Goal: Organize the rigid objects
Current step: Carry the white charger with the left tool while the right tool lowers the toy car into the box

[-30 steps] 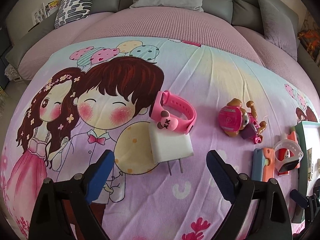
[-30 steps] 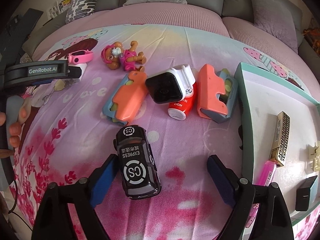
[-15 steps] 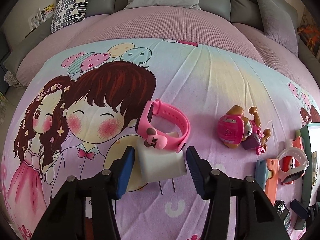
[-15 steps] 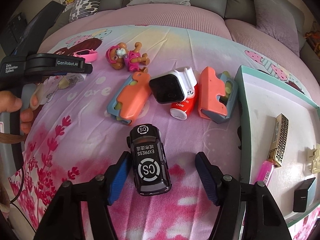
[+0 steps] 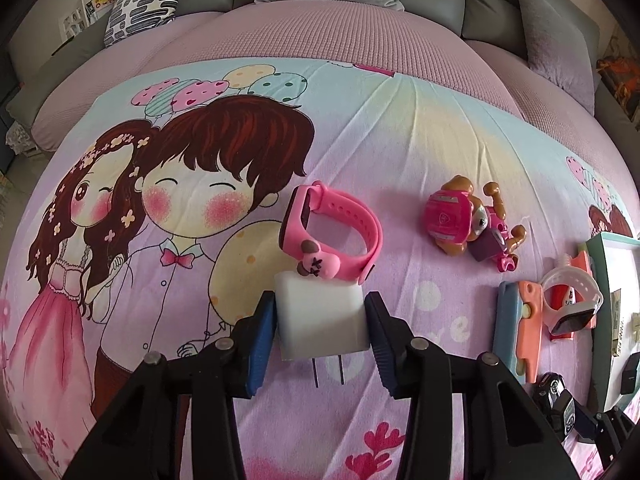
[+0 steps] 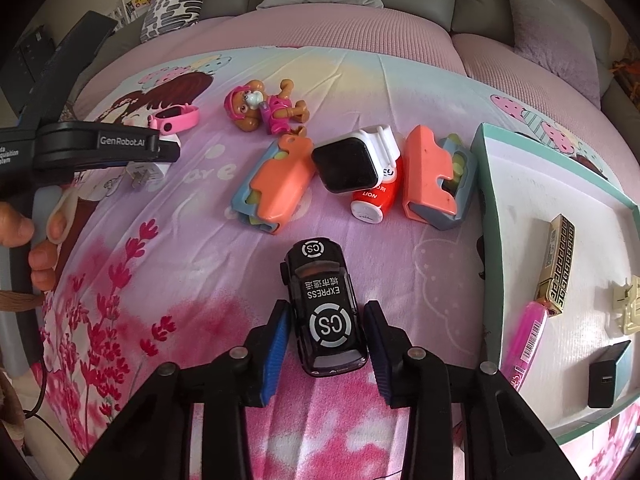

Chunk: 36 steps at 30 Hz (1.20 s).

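Note:
A white plug charger (image 5: 320, 312) lies on the cartoon bedspread, prongs toward me. My left gripper (image 5: 322, 320) has its jaws closing on it, and the blue pads touch both sides. A pink watch (image 5: 332, 232) leans on the charger's far edge. A black toy car (image 6: 320, 292) marked "CS EXPRESS" sits between the pads of my right gripper (image 6: 326, 328). Those jaws are closing too and meet the car's sides. A teal-rimmed white tray (image 6: 486, 184) stands to the right of the car.
A pup figure (image 6: 264, 108), two orange-and-blue cases (image 6: 276, 184) (image 6: 432, 176) and a white smartwatch (image 6: 348, 160) on a red tin lie beyond the car. The tray holds a gold box (image 6: 558, 264), a pink pen, a black adapter and a beige clip. Sofa cushions line the back.
Both grippers went from wide open to closed in on their objects: the left around the white charger, the right around the black car. Neither object has left the bedspread.

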Each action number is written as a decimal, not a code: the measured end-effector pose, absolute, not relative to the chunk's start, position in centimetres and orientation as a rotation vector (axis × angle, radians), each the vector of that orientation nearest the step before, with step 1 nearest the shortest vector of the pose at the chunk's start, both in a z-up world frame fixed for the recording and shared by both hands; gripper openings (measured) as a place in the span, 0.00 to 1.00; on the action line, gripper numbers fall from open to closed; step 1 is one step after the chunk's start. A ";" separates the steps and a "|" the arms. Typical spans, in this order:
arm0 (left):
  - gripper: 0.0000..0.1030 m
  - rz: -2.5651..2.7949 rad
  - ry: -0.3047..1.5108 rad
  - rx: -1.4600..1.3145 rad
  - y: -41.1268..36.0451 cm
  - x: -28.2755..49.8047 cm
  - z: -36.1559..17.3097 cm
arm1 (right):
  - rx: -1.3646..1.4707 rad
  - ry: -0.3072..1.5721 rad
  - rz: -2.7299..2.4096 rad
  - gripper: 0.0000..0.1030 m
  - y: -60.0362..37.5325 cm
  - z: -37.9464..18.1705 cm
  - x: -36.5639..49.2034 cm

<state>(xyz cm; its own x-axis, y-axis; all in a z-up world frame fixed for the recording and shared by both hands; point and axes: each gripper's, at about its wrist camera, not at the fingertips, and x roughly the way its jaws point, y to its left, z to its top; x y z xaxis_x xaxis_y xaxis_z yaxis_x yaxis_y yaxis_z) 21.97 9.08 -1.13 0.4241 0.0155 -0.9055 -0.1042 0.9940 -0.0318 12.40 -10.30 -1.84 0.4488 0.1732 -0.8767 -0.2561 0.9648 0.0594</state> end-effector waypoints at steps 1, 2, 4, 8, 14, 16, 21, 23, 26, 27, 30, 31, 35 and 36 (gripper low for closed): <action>0.45 0.073 1.136 -0.089 9.0 21.6 -1.1 | -0.082 1.075 0.265 0.38 -10.4 -1.8 12.3; 0.45 0.072 1.140 -0.090 9.0 21.2 -1.1 | -0.078 1.076 0.263 0.37 -10.4 -1.8 12.1; 0.45 0.066 1.148 -0.088 8.8 20.4 -1.1 | -0.076 1.078 0.259 0.36 -10.6 -1.7 11.8; 0.45 0.048 1.163 -0.081 8.2 18.8 -1.0 | -0.072 1.080 0.256 0.36 -10.8 -1.2 11.1; 0.45 -0.011 1.203 -0.199 8.6 17.3 -0.7 | -0.052 1.075 0.258 0.36 -11.2 -0.4 10.3; 0.44 -0.026 1.200 -0.223 8.8 17.0 -0.4 | -0.050 1.072 0.258 0.36 -11.5 -0.2 10.2; 0.44 -0.057 1.173 -0.240 8.4 16.5 0.8 | -0.042 1.068 0.253 0.36 -11.8 0.2 9.9; 0.44 -0.069 1.158 -0.245 8.3 16.3 1.4 | -0.043 1.067 0.254 0.36 -11.8 0.3 9.8; 0.44 -0.078 1.141 -0.229 7.8 15.8 2.6 | -0.039 1.062 0.255 0.36 -11.9 0.6 9.7; 0.44 -0.081 1.142 -0.229 7.6 16.0 2.9 | -0.036 1.060 0.255 0.36 -11.9 0.8 9.7; 0.44 -0.087 1.157 -0.243 7.6 15.7 3.7 | -0.038 1.051 0.254 0.36 -12.0 1.2 9.5; 0.44 -0.091 1.158 -0.251 7.6 15.7 3.9 | -0.037 1.049 0.254 0.36 -12.0 1.4 9.4; 0.44 -0.094 1.135 -0.245 7.6 15.2 4.6 | -0.033 1.034 0.253 0.36 -12.2 2.0 9.0; 0.44 -0.098 1.123 -0.246 7.6 15.0 4.8 | -0.028 1.024 0.253 0.36 -12.4 2.2 8.9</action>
